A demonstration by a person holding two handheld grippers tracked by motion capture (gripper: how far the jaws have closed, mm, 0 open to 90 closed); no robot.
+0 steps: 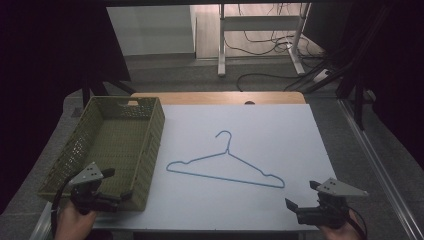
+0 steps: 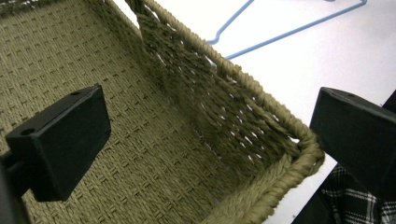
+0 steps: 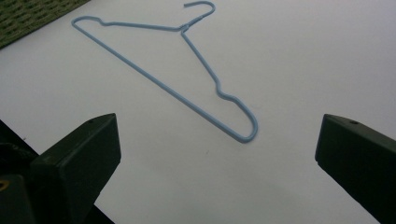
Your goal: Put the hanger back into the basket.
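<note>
A: Right, both are at the near edge of the table (image 1: 300,115) now. The left hand-held gripper (image 1: 119,184) hangs over the near right corner of the woven basket (image 1: 75,145), jaws spread wide, nothing in them.

B: And the right hand-held gripper (image 1: 301,194)?

A: Same story — jaws fully apart, empty, aimed at the blue wire hanger (image 1: 225,167). The hanger lies flat on the white table top, ahead of that gripper and a little to its left, its nearer shoulder end closest to the jaws. Not touching yet.

B: So the hanger looks like the thing to go for. How would you take it?

A: I'd say come down on that near end where the wire bends round — it's thin and lies flush on the table, so the jaws need to straddle the wire squarely and go low before closing. Too high and they'll close on air; at a slant the wire may skid away.

B: And the basket?

A: It sits to the left of the hanger, apart from it, open side up, and empty as far as I can see. My guess is the left one steadies the rim while the hanger comes across — hook last, so it doesn't snag the weave.
</note>
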